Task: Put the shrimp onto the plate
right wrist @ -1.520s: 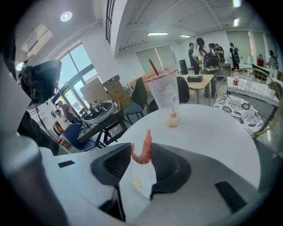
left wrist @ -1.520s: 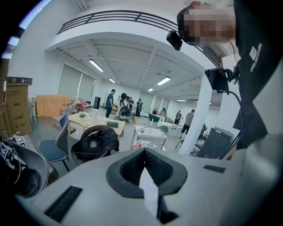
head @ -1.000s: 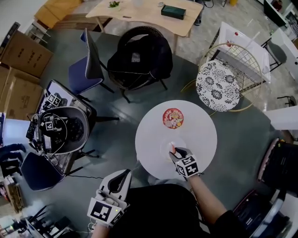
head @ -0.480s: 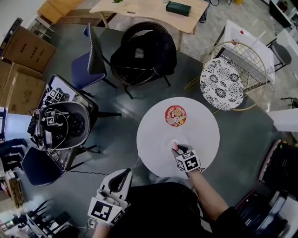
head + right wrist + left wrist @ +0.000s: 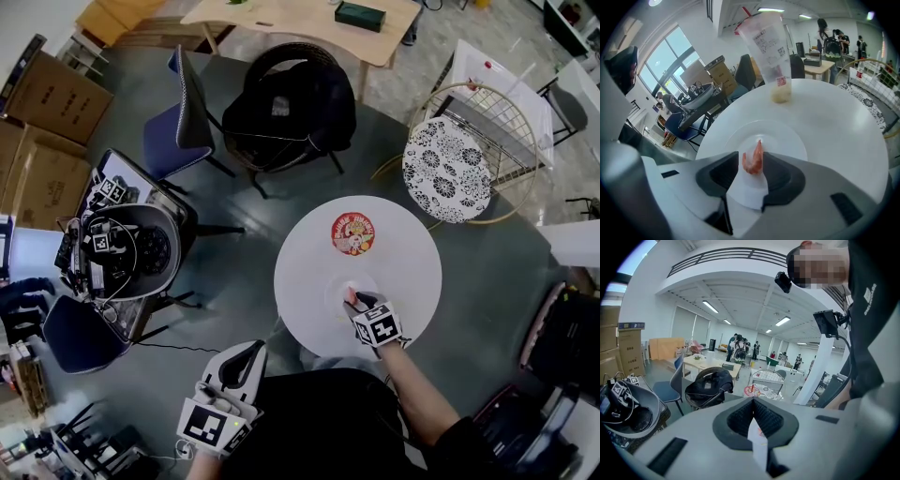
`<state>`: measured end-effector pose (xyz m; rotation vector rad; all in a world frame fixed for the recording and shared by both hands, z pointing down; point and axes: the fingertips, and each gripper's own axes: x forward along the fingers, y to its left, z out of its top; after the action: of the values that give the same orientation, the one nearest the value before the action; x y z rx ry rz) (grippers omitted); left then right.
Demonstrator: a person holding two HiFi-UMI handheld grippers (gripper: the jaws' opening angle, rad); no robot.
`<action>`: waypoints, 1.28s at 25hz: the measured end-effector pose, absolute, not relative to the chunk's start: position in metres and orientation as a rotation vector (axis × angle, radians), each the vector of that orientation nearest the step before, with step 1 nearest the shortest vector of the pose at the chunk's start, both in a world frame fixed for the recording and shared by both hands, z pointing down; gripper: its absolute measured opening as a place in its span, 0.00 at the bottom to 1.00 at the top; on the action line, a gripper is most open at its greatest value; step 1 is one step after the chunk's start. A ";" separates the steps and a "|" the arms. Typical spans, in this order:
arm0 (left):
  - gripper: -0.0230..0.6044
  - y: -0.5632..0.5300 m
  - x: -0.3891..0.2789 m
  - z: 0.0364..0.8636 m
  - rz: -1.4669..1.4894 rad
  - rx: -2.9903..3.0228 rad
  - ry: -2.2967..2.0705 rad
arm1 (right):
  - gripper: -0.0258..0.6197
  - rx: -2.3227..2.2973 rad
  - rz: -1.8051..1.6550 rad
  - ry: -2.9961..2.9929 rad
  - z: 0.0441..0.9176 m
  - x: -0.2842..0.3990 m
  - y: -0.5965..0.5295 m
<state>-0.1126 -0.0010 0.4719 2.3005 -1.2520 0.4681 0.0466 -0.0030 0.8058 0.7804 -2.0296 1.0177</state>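
Pink shrimp [image 5: 753, 158] is clamped between the jaws of the right gripper [image 5: 751, 164]. The jaws are narrowly apart, closed only to the width of the shrimp's body, and its tail end points forward past the pads. In the right gripper view the shrimp sits over the near half of a white plate [image 5: 787, 140]. Whether it touches the plate surface cannot be determined.

The plate lies on a round white table [image 5: 834, 126]. A clear plastic cup [image 5: 768, 47] with a printed label and pale contents at its bottom stands upright on the far side of the table, well apart from the plate.

The head view confirms this. The right gripper [image 5: 357, 301] reaches in from the table's near edge, the shrimp [image 5: 351, 294] is at its tip, and the plate [image 5: 332, 302] lies beneath. The cup [image 5: 352, 233] is beyond them on the table [image 5: 403, 262].

The left gripper [image 5: 242, 361] is held low, off the table to the person's left. In its own view the left gripper [image 5: 752, 420] has its jaws together with nothing between them.
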 end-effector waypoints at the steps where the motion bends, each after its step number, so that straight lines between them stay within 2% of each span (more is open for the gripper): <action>1: 0.05 -0.001 -0.113 0.472 0.469 2.301 -1.252 | 0.28 0.779 1.018 -2.028 0.806 0.047 -0.003; 27: 0.05 -0.004 -0.112 0.465 0.468 2.398 -1.169 | 0.28 0.922 0.986 -2.052 0.758 0.053 -0.019; 32: 0.05 -0.010 -0.108 0.460 0.463 2.460 -1.118 | 0.22 0.959 0.984 -2.094 0.732 0.049 -0.024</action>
<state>-0.1078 -0.0103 0.4601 2.4601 -1.1182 0.4633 0.0486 -0.0240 0.7317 0.9588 -2.0942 0.9843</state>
